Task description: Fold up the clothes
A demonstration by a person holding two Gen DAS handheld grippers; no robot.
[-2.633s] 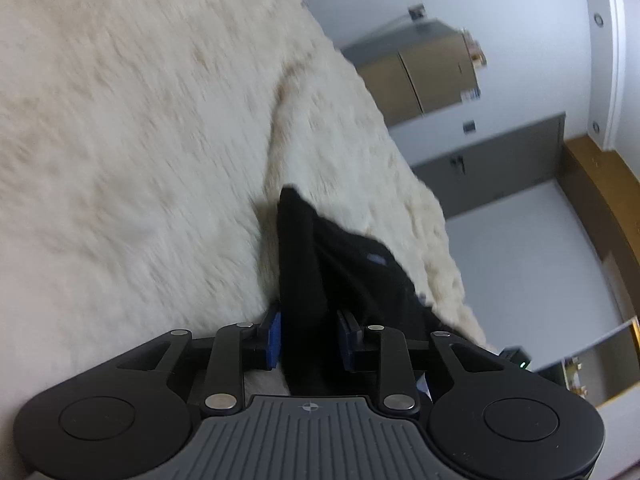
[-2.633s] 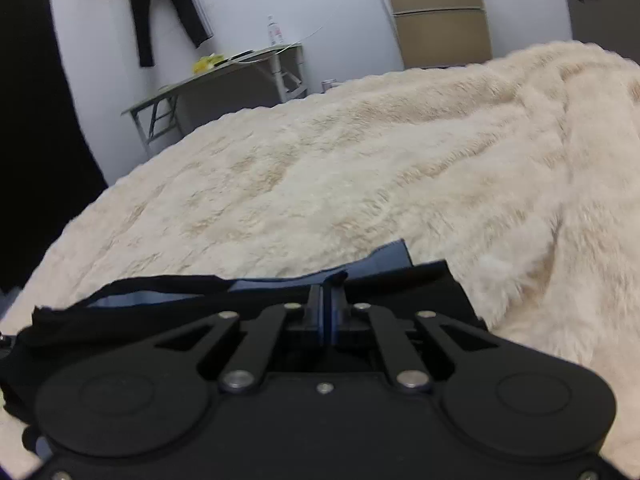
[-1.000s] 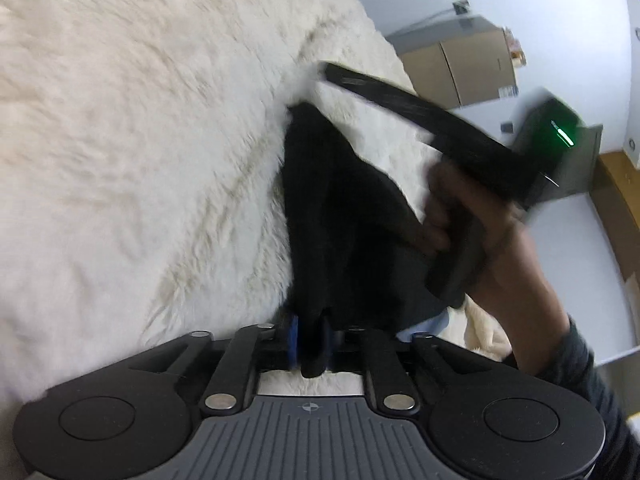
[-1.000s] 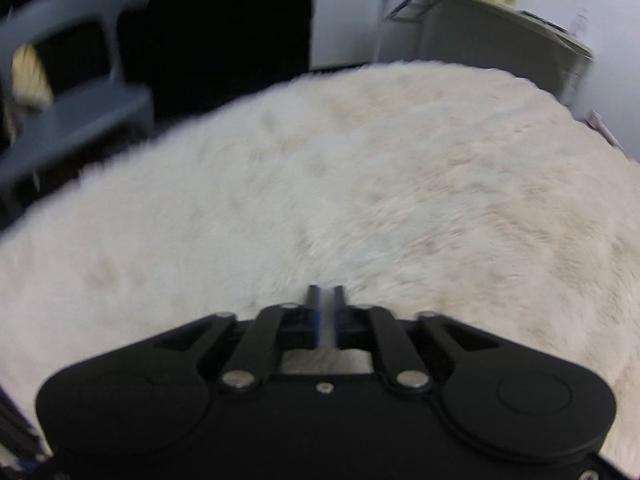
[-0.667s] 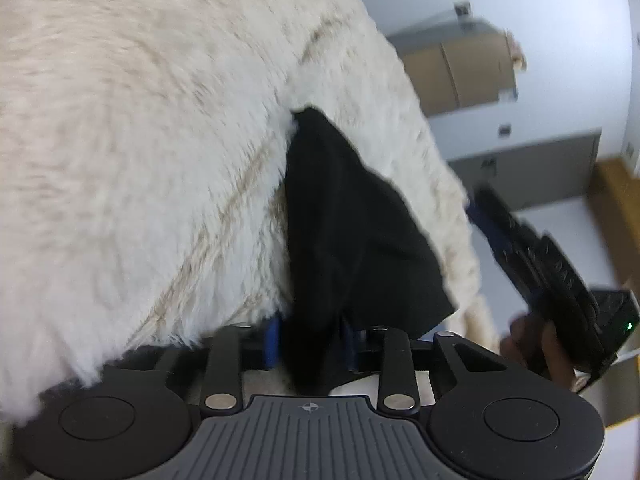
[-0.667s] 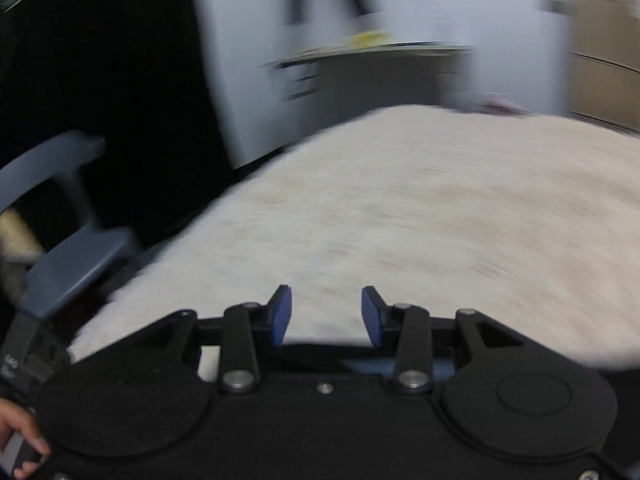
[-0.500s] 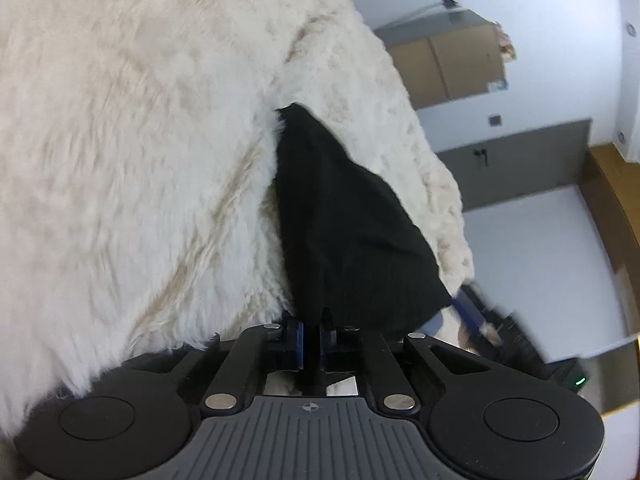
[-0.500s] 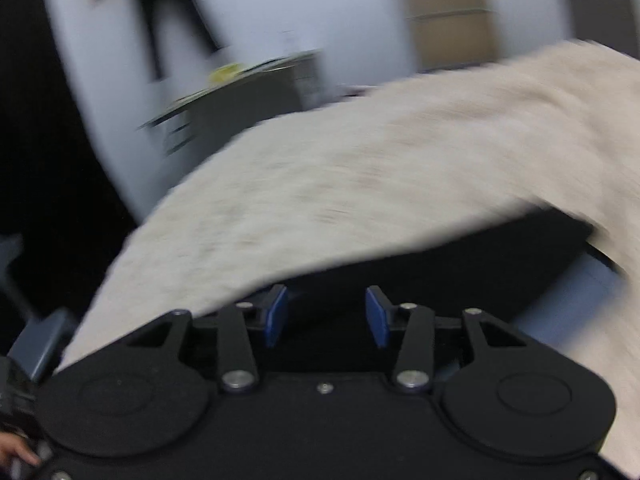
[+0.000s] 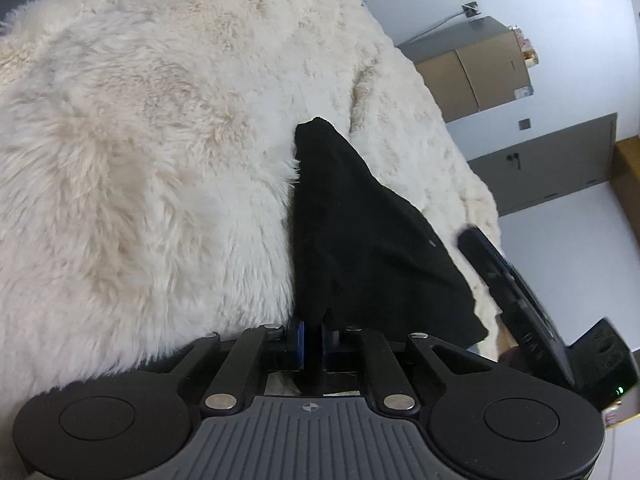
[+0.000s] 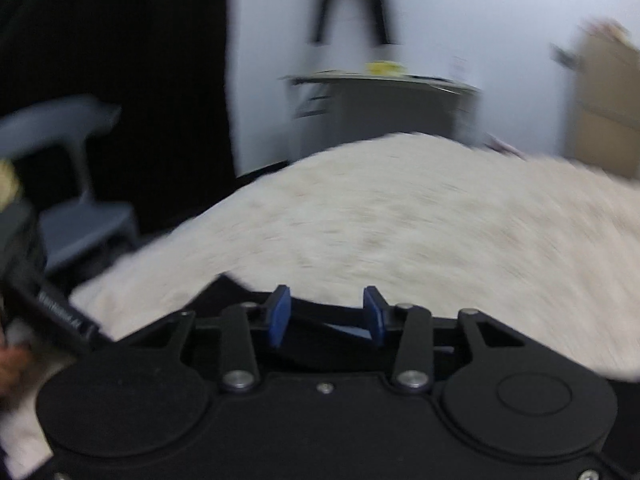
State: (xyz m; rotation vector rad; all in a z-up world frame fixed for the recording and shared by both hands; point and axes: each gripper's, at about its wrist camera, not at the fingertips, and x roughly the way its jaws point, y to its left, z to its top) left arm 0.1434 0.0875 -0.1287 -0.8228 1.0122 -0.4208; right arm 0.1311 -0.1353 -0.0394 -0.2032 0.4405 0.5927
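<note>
A black garment (image 9: 360, 232) lies folded into a narrow wedge on the fluffy cream blanket (image 9: 140, 160). My left gripper (image 9: 312, 340) is shut on the garment's near edge, and the cloth runs away from the fingers. In the left wrist view my right gripper (image 9: 516, 300) hovers just past the garment's right side. The right wrist view is blurred. There my right gripper (image 10: 326, 314) is open, its blue pads (image 10: 280, 316) wide apart over a dark edge of the garment (image 10: 308, 336) with a blue lining. The left gripper (image 10: 56, 312) shows at the left edge.
The blanket covers a bed that fills most of both views. A grey chair (image 10: 80, 216) stands off the bed's left side and a grey table (image 10: 384, 92) behind it. Dark clothing (image 10: 352, 0) hangs on the wall. A tan cabinet (image 9: 476, 72) and grey door (image 9: 552, 164) lie beyond.
My right gripper let go of the garment, swung across the bed and opened, now down at the garment's edge. The left gripper loosened briefly, then shut on the garment again.
</note>
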